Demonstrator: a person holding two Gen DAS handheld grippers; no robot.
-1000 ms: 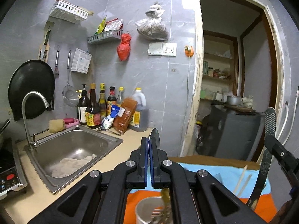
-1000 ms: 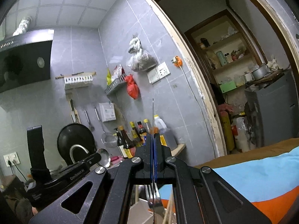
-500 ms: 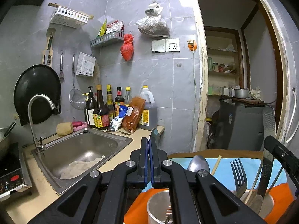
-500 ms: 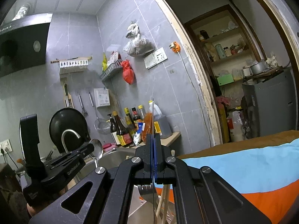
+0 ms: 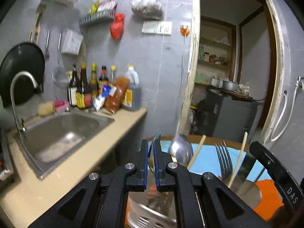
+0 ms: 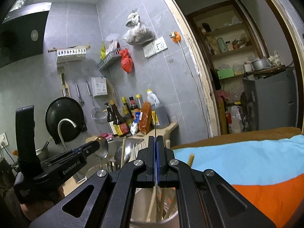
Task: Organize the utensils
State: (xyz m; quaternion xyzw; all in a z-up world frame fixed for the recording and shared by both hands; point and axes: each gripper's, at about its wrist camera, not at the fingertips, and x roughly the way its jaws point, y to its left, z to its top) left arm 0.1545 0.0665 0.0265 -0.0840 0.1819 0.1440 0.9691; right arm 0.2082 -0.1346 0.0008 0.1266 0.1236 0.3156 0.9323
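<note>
Both hands have dropped toward the holders. My left gripper, jaws just starting to part, still has a spoon over the white basket. Right gripper clamps a thin knife blade above the steel cup. Release looks imminent.

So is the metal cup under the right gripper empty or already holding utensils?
Holding utensils: the right wrist view shows wooden chopsticks standing inside the metal cup, leaning against its wall, below the right gripper.
</note>
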